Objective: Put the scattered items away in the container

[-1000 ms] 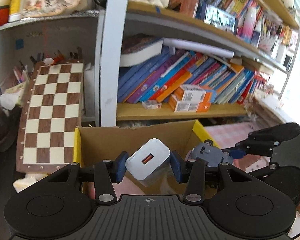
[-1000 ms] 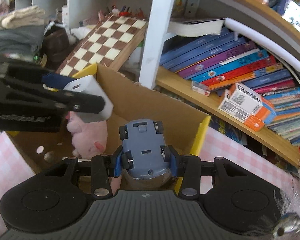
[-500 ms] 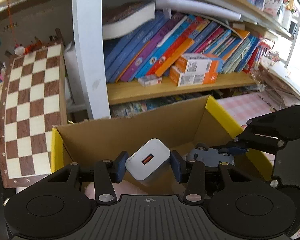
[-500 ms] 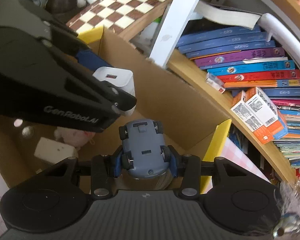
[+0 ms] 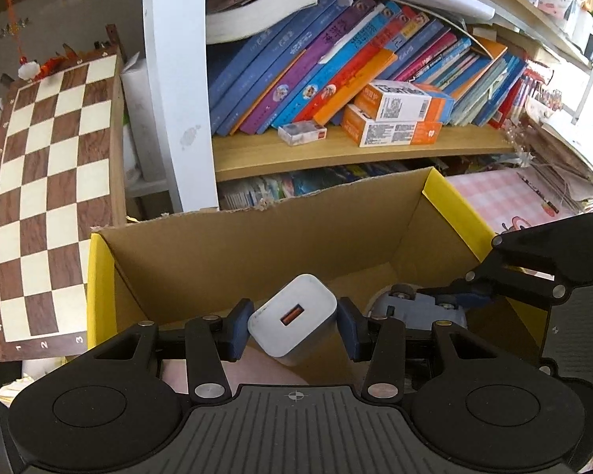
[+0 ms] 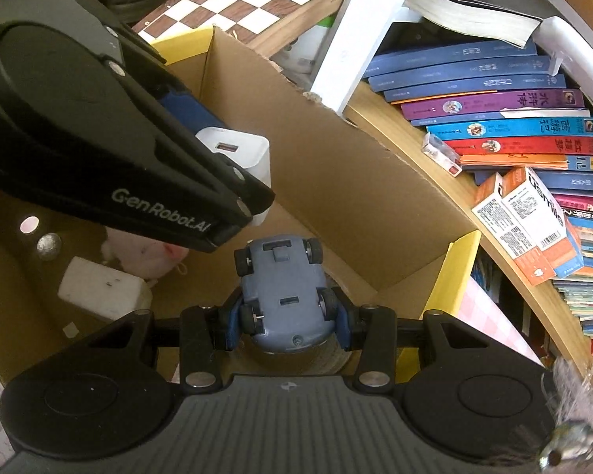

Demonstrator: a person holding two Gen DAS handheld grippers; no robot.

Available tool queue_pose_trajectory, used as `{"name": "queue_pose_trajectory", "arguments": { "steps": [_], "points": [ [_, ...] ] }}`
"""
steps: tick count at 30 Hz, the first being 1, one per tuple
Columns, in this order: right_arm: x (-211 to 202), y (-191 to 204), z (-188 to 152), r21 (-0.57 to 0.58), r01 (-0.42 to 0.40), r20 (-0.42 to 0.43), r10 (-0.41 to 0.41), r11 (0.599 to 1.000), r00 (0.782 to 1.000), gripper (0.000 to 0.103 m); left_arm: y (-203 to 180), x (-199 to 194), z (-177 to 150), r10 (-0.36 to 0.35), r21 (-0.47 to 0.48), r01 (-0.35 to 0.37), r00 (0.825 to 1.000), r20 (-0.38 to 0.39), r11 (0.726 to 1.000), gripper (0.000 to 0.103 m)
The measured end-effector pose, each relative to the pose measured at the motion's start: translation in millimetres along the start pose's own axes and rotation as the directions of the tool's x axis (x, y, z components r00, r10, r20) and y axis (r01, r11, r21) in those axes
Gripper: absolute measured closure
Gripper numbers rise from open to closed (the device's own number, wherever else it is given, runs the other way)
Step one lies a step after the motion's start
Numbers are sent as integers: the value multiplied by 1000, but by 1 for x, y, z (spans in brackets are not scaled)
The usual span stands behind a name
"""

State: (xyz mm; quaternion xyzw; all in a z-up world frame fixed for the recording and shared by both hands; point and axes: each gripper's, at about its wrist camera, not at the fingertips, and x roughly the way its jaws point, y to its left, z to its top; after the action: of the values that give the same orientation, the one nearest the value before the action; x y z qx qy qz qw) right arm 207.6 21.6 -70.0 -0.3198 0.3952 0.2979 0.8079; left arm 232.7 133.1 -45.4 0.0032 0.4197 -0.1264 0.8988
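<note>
Left claw point(image 5: 294, 330) clamps a white USB charger point(image 5: 292, 324); right claw point(image 6: 288, 322) beside it pinches a blue toy car point(image 6: 284, 296), underside up. Both hang inside the cardboard box point(image 5: 237, 249), low enough to drop their loads onto a pink plush point(image 6: 142, 254) and white block point(image 6: 101, 292) beneath.

bright daylight, sharp, fisheye-warped edges

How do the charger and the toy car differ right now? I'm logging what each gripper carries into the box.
The charger is a white, smooth-sided block with an orange port facing the camera; the toy car is grey-blue with black wheels.
The charger is clamped by the left gripper; the toy car by the right gripper.
The charger sits tilted, while the toy car shows its underside to the right wrist camera.
Both hang over the open cardboard box.
</note>
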Motion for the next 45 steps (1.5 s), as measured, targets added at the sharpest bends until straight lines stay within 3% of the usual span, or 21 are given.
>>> {"name": "queue_pose_trajectory", "arguments": {
  "steps": [20, 22, 27, 45],
  "points": [
    [2, -1, 2, 16, -11, 3, 11, 1000, 1000, 61, 0, 5, 1, 1, -11, -1, 1000, -19, 1000, 58],
    [0, -2, 2, 23, -9, 11, 9, 1000, 1000, 58, -1, 3, 1, 8, -7, -9, 1000, -14, 1000, 57],
    [-10, -5, 4, 34, 15, 44, -17, 999, 999, 48, -9, -10, 3, 17, 14, -17, 999, 33, 1000, 39],
    [-101, -14, -17, 158, 65, 183, -93, 985, 979, 43, -54, -105, -1, 23, 108, -48, 975, 221, 993, 32]
  ]
}}
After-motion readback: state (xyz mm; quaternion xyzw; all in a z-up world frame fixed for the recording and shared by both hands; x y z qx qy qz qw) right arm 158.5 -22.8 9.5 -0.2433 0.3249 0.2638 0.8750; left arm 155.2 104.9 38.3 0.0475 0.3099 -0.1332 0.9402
